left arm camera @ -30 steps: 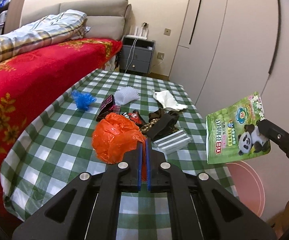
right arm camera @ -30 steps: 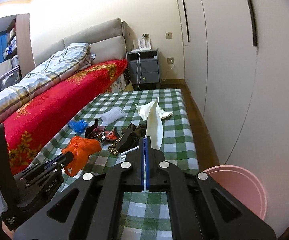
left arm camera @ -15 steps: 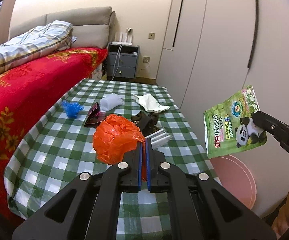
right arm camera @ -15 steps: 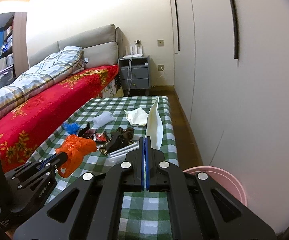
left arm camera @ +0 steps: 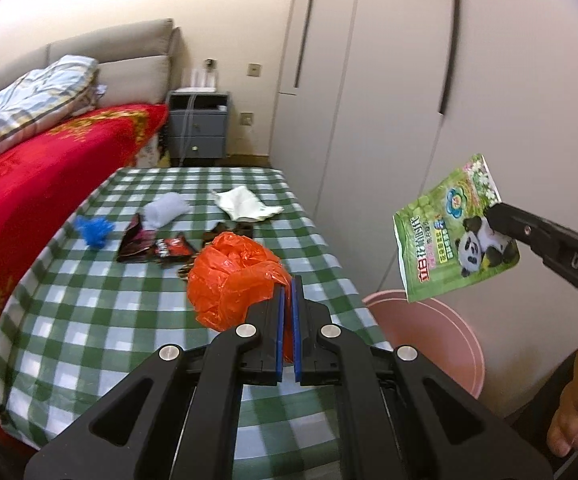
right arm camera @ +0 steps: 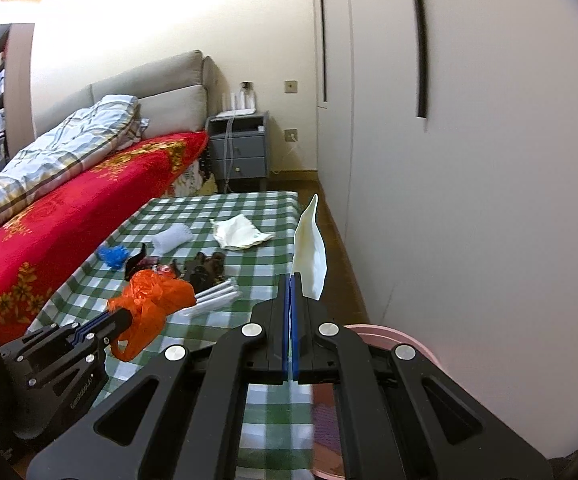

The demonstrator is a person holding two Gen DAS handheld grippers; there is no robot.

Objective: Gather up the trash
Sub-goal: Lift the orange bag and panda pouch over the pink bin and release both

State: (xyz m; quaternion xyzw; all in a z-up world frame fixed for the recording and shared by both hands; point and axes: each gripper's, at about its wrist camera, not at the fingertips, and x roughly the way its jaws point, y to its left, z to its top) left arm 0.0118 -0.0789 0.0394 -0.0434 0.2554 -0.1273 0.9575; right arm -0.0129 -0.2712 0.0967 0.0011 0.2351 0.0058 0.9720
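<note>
My left gripper (left arm camera: 287, 280) is shut on an orange plastic bag (left arm camera: 233, 278) and holds it above the near end of the checked table (left arm camera: 89, 320). It also shows in the right wrist view (right arm camera: 123, 314) with the orange bag (right arm camera: 151, 300). My right gripper (right arm camera: 291, 278) is shut on a green panda pouch (left arm camera: 455, 232), seen edge-on as a white sheet (right arm camera: 309, 254), held in the air above a pink bin (left arm camera: 433, 332) on the floor right of the table. More trash lies on the table: a blue wad (left arm camera: 95, 230), dark wrappers (left arm camera: 149, 246), a white bag (left arm camera: 245, 204).
A bed with a red cover (left arm camera: 49, 168) runs along the table's left side. White wardrobe doors (left arm camera: 389, 100) stand close on the right, with a narrow floor strip between. A grey nightstand (left arm camera: 197, 128) is beyond the table. White sticks (right arm camera: 217, 296) lie mid-table.
Both grippers have pulled back and right from the table with their loads. The pink bin has come further into view below the pouch.
</note>
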